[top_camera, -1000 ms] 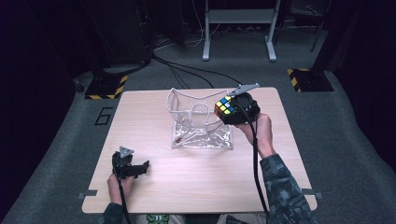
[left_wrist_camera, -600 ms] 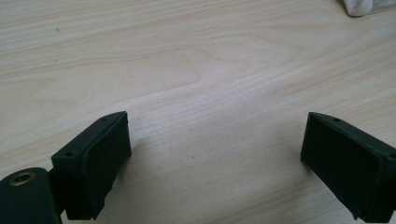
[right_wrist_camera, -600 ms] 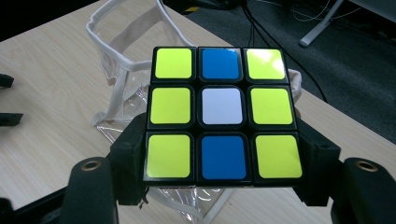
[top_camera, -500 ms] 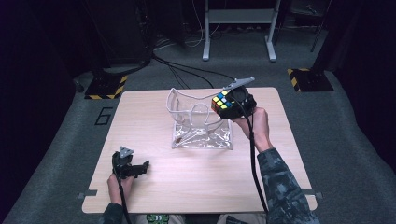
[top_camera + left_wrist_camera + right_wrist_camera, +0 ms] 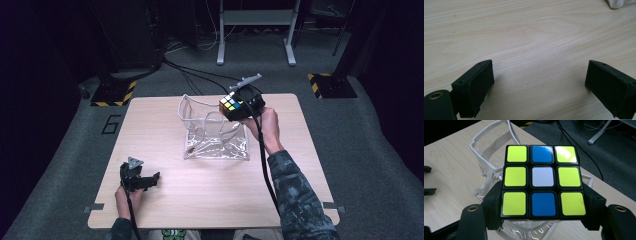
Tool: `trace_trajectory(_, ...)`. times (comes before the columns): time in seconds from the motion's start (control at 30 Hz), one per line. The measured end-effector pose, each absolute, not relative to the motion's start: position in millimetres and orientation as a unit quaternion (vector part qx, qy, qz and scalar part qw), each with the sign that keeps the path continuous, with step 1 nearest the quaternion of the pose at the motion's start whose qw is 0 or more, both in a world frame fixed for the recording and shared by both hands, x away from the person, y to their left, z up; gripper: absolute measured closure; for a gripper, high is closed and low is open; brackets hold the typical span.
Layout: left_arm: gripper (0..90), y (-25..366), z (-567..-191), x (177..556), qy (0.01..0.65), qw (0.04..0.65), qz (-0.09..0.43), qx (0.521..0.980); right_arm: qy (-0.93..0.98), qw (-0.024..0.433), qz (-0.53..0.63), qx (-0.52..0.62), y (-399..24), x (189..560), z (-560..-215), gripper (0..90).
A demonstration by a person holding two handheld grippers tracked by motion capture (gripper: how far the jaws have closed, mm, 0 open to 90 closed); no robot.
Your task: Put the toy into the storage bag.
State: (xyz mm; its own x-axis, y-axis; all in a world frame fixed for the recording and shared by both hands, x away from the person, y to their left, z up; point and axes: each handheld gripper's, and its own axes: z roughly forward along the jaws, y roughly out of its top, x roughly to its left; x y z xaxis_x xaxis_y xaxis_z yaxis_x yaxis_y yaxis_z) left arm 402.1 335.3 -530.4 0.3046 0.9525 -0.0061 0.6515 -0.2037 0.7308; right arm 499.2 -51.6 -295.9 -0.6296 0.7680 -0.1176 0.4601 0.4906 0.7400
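A pale wooden table (image 5: 210,195) stands on grey carpet. At its 7 o'clock corner the left gripper (image 5: 141,179) rests with jaws spread wide on nothing. Toward 1 o'clock the right gripper (image 5: 234,107) clamps a puzzle cube (image 5: 542,180) just above a clear plastic bag (image 5: 212,132) at the table's centre

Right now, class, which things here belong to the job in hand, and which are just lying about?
In the job, it seems:
- puzzle cube, clamped in the right gripper
- clear bag, open beneath it

Standing by or around:
- left gripper, open, low over the table
- floor cables
- metal stand
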Motion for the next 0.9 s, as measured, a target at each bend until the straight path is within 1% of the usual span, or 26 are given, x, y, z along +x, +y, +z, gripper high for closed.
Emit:
trace_trajectory(0.17, 8.8, 335, -530, 402, 0.54, 0.325, 0.235, 0.74, 0.834, 0.213, 0.337, 0.382, -45, 506, -301, 33.3)
trace_trajectory(0.2, 9.0, 335, -530, 402, 0.539, 0.325, 0.235, 0.741, 0.835, 0.22, 0.338, 0.374, -45, 510, -302, 33.4)
trace_trajectory(0.9, 9.2, 335, -530, 402, 0.539, 0.325, 0.234, 0.741, 0.836, 0.201, 0.297, 0.415, -43, 541, -329, 33.3)
